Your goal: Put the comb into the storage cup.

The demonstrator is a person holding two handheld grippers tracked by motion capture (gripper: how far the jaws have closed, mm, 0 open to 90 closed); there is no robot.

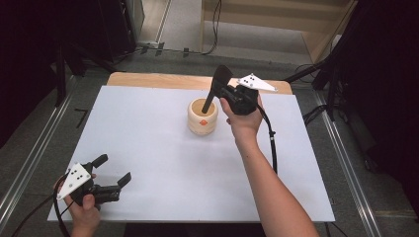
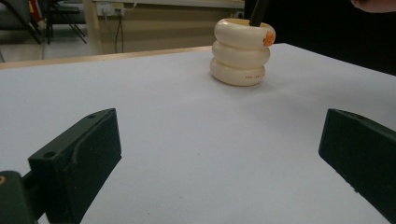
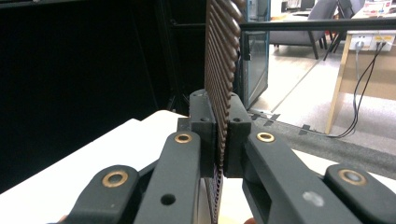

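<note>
High view
Landmark: cream ribbed holder, upright on the white table sheet, toward the far middle of the sheet.
Holder marking: small orange patch on its near side.
Dark tool: handle end stands inside the holder; broad flat head rises above and to the right of the holder's rim, tilted.
Right gripper: just right of the holder, above rim height, jaws clamped together on the tool near its head.
Right hand: wrapped around the gripper body, right of the holder.
Left gripper: well apart from the holder, near the front left of the sheet, jaws spread, nothing between them.

Left gripper view
Jaws: wide apart, low over the sheet.
Holder: far ahead between the jaws, three stacked rings, orange patch at the rim, dark tool shaft rising from its mouth.

Right gripper view
Jaws: pressed on a thin ridged brown blade, seen edge-on, which extends above and below the grip.
</note>
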